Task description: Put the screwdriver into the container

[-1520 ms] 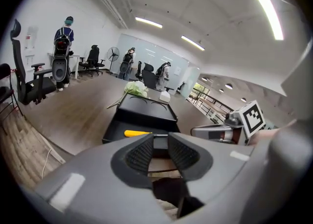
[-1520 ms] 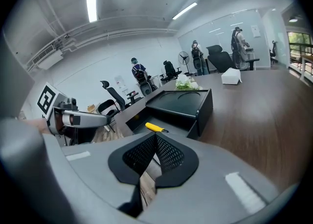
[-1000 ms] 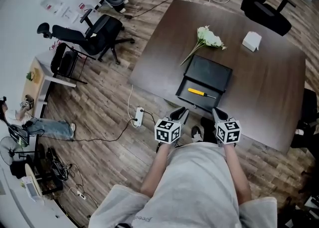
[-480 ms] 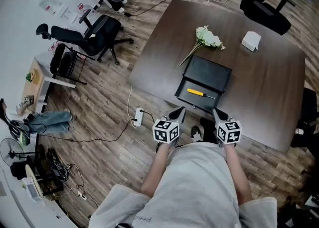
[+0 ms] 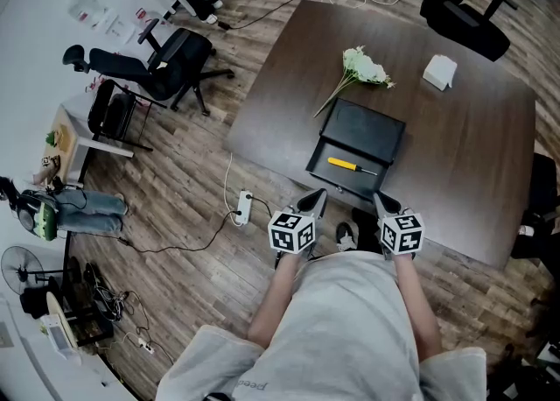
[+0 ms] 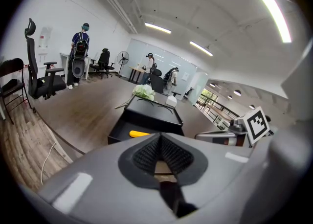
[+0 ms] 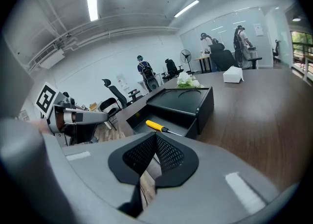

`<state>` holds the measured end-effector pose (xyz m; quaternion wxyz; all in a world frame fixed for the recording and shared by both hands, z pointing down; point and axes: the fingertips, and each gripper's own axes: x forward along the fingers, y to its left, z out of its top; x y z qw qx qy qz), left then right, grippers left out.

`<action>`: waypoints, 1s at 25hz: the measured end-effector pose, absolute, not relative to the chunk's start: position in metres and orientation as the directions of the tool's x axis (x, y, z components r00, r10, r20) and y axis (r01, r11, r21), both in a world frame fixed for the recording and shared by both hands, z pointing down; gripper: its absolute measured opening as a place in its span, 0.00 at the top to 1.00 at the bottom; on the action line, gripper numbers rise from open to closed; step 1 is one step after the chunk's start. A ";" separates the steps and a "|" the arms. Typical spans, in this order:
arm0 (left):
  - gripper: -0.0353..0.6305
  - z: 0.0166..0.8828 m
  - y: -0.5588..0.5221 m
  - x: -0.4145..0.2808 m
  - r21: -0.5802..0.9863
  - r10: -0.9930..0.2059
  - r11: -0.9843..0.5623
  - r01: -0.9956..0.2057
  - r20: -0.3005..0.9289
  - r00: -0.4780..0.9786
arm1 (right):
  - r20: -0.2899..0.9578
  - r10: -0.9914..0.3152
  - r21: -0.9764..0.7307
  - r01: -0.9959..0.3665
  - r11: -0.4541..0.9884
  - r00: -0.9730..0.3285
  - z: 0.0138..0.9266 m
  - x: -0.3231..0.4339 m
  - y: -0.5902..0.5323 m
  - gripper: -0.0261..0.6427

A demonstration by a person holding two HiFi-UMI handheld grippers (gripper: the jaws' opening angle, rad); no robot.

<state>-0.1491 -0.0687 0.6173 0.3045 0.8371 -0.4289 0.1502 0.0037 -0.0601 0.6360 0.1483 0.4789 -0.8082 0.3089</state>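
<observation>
Your left tongs (image 5: 315, 199) have edged slightly left; they and your right tongs (image 5: 380, 200) are closed, empty. Screwdriver (image 5: 347, 164) lies inside the container (image 5: 367, 132) at the tabletop's (image 5: 472, 154) near edge. Risk: your tongs nudging the container off.

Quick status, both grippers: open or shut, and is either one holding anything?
left gripper: shut, nothing between the jaws.
right gripper: shut, empty; the screwdriver lies in the container.
</observation>
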 end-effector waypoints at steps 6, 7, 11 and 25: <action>0.87 0.618 -0.068 -0.149 0.395 -0.627 -0.435 -0.809 0.512 0.587 | 0.547 -0.680 -0.360 -0.870 0.336 -0.488 0.638 0.007 -0.054 0.96; 0.86 0.618 -0.068 -0.149 0.397 -0.627 -0.433 -0.809 0.512 0.587 | 0.549 -0.679 -0.360 -0.871 0.334 -0.487 0.639 0.007 -0.053 0.96; 0.87 0.618 -0.068 -0.151 0.408 -0.633 -0.421 -0.810 0.507 0.585 | 0.550 -0.677 -0.357 -0.871 0.338 -0.489 0.639 0.004 -0.054 0.96; 0.87 0.618 -0.069 -0.153 0.421 -0.635 -0.408 -0.810 0.506 0.583 | 0.559 -0.662 -0.350 -0.866 0.357 -0.499 0.640 -0.003 -0.053 0.96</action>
